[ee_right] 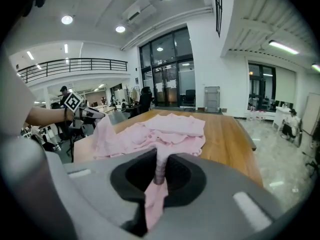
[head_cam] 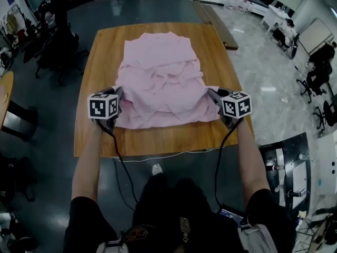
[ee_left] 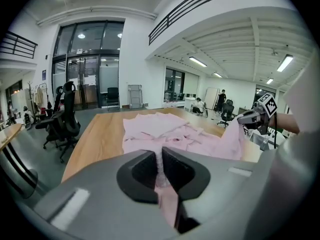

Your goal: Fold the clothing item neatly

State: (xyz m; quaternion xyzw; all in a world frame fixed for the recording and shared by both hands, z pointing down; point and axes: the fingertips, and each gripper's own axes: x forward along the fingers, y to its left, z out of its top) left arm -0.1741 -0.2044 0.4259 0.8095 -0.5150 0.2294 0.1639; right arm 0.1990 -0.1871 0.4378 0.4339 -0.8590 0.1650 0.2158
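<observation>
A pink garment [head_cam: 160,80] lies rumpled on the wooden table [head_cam: 100,51], its near part lifted off the wood. My left gripper [head_cam: 118,93] is shut on the garment's near left corner, and pink cloth [ee_left: 161,171] is pinched between its jaws in the left gripper view. My right gripper [head_cam: 212,94] is shut on the near right corner, with a strip of cloth [ee_right: 160,171] squeezed between its jaws. Both grippers hang above the table's near half, the hem stretched between them. The far part of the garment [ee_right: 175,126] still rests on the table.
Bare wood [head_cam: 158,138] shows along the table's near edge. Office chairs [head_cam: 50,46] stand to the left of the table. A white desk with equipment [head_cam: 287,167] is at the right. A cable [head_cam: 158,156] runs along the floor by the table's front.
</observation>
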